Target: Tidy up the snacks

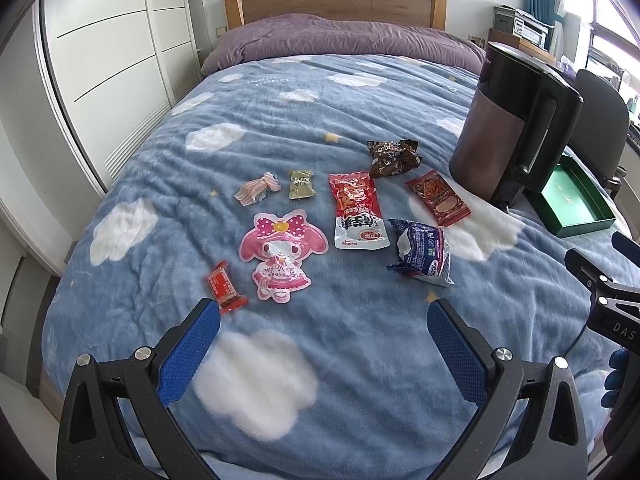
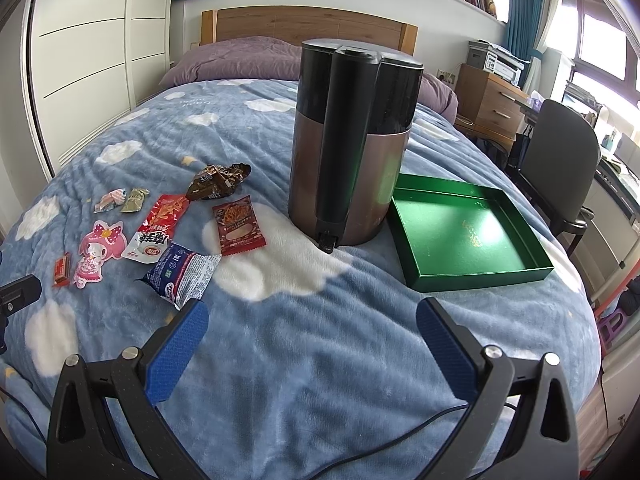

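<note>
A bed covered by a blue blanket (image 1: 160, 140) printed with white clouds holds a scatter of snack packets, seen from two hand-held grippers hovering above its near end.

Going left to right in the left wrist view: a small red candy (image 1: 225, 287) lies closest to the left gripper (image 1: 324, 322), just beyond its left fingertip, long axis running away and slightly left. Next, a pink cartoon-girl pouch (image 1: 279, 254) lies flat, head end pointing away. Behind it sit a striped pink candy (image 1: 256, 193) and an olive green candy (image 1: 301, 185), side by side. A long red-and-white packet (image 1: 357, 211) lies lengthwise, red end pointing away toward the headboard. Beyond it is a crumpled brown wrapper (image 1: 392, 158). A dark red packet (image 1: 437, 197) lies on a diagonal, far end turned left. A blue-and-white torn bag (image 1: 422, 253) lies nearer, ahead of the left gripper's right finger.

The left gripper's jaws are spread wide with nothing between them.

In the right wrist view, the snacks all lie ahead and to the left of the right gripper (image 2: 312, 318), the torn bag just beyond its left fingertip. A tall brown-and-black kettle (image 2: 352, 140) stands upright straight ahead, and an open green box (image 2: 468, 232) rests just beside it on the right. The right gripper is also wide open and holds nothing.
</note>
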